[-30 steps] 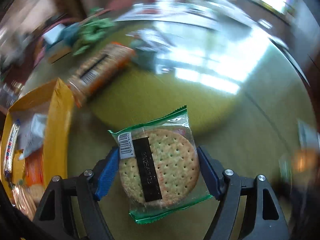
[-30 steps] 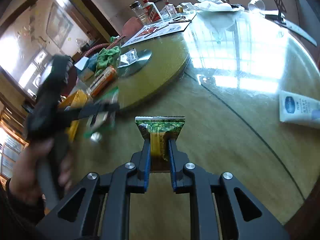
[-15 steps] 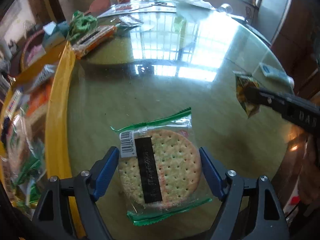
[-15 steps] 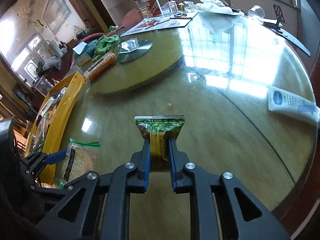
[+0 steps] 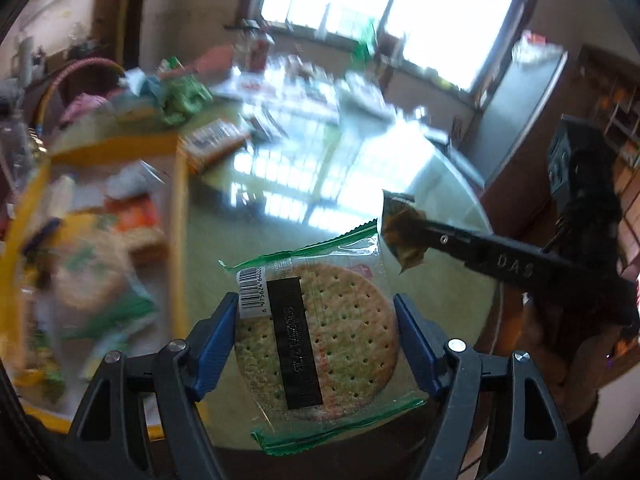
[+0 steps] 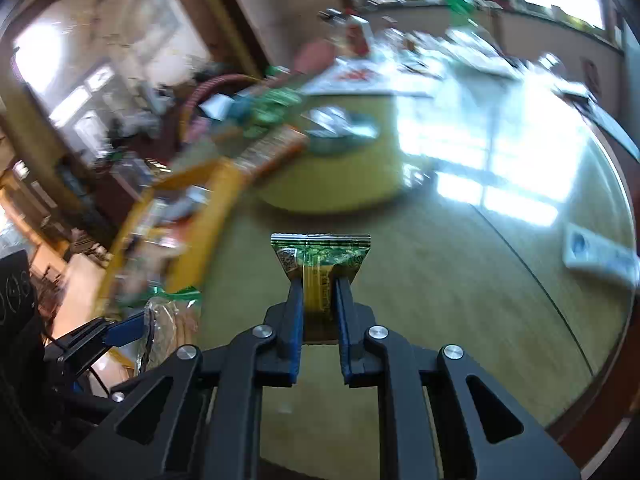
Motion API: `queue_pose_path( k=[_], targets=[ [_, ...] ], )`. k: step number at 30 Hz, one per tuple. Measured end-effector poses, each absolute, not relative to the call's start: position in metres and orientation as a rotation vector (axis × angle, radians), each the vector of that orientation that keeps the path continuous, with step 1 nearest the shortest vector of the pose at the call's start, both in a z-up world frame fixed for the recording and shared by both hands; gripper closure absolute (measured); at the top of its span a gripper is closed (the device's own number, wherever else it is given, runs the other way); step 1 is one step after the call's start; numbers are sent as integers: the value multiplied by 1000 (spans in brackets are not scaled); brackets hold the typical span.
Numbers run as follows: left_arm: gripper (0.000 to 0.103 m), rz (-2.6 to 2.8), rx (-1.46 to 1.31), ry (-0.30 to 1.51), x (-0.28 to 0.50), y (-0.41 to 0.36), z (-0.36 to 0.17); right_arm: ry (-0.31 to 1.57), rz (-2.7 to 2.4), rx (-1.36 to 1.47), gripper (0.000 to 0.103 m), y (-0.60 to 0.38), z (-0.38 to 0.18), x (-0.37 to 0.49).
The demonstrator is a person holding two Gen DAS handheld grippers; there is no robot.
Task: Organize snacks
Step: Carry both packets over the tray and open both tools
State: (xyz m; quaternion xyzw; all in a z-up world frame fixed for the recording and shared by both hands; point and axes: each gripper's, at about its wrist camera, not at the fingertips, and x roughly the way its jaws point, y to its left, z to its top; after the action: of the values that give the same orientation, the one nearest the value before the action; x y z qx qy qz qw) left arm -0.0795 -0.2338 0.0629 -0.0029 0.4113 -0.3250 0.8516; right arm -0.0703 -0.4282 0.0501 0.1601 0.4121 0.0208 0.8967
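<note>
Left claw (image 5: 316, 334) with its blue pads against the two sides of a round cracker in a clear, green-edged wrapper (image 5: 320, 332); the jaws are closing on it, and the packet is carried above the glossy worktop (image 5: 432, 280), beside a yellow box (image 5: 178, 240) of mixed snacks at the left. Right claw (image 6: 318, 300) clamped narrowly on a small green-and-yellow snack packet (image 6: 320, 258), held upright over the worktop, to the right of the cracker. A white tube (image 6: 596, 254) lies near the worktop's right rim.
</note>
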Motion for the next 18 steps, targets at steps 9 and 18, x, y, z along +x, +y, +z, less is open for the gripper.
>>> queue_pose_path(
  k=[9, 18],
  targets=[
    [27, -535, -140, 746, -58, -136, 121, 770, 281, 225, 87, -341, 121, -20],
    [27, -537, -282, 857, 42, -89, 103, 833, 326, 188, 87, -281, 106, 78]
  ],
)
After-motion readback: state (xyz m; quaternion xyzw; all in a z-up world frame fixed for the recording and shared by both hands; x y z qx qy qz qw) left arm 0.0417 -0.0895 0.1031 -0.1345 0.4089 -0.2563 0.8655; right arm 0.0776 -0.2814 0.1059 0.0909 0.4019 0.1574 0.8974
